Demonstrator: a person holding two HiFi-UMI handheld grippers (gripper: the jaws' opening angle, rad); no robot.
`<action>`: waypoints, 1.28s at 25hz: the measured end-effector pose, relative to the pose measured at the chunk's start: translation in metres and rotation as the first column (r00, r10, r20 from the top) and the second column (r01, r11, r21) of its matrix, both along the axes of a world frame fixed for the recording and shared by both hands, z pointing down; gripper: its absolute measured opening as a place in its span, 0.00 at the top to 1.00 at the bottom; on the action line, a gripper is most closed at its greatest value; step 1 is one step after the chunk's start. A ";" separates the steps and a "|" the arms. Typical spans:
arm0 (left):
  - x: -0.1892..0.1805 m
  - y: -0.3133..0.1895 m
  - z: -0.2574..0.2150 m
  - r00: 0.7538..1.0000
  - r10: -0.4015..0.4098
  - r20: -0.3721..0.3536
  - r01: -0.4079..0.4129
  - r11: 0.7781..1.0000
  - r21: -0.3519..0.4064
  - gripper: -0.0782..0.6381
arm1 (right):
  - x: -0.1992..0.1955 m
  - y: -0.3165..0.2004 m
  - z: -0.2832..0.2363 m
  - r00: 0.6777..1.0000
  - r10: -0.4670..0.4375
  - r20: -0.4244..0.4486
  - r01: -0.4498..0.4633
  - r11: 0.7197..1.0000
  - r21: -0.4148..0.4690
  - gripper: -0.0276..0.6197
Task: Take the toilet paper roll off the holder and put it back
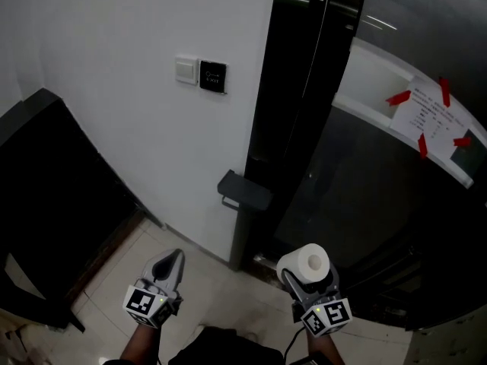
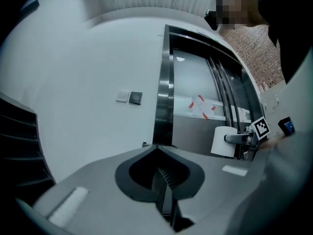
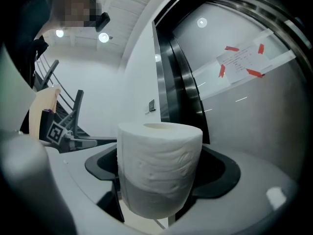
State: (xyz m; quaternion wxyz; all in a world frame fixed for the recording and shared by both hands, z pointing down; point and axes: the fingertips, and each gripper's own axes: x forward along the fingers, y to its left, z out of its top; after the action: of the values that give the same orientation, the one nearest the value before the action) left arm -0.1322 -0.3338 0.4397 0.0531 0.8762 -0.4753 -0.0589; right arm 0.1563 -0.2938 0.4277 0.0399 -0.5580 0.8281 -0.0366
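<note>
A white toilet paper roll stands upright between the jaws of my right gripper, which is shut on it. In the right gripper view the roll fills the middle, its hollow core facing up. The dark grey holder is fixed low on the white wall, at the corner up and left of the roll, and carries no roll. My left gripper hangs low at the left, shut on nothing, its tips meeting. The left gripper view also catches the roll in the right gripper.
A white switch and a dark panel sit higher on the wall. A black frame and dark glass panel with a red-taped notice stand to the right. A black cabinet fills the left. Pale tiled floor lies below.
</note>
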 end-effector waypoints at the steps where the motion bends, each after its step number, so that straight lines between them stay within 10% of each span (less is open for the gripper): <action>1: 0.006 0.004 0.001 1.000 -0.007 -0.003 0.007 1.000 0.001 0.89 | 0.005 0.000 0.001 1.000 -0.005 -0.001 0.005 1.000 -0.004 0.24; 32: 0.024 0.001 0.000 1.000 0.021 0.005 -0.021 1.000 0.006 0.89 | 0.023 -0.037 0.020 0.978 0.027 0.207 -0.018 0.999 -0.045 0.23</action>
State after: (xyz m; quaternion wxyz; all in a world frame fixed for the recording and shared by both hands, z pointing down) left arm -0.1079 -0.3331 0.4395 0.0498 0.8814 -0.4662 -0.0576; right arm 0.1795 -0.3309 0.4473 0.1142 -0.5613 0.8120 -0.1119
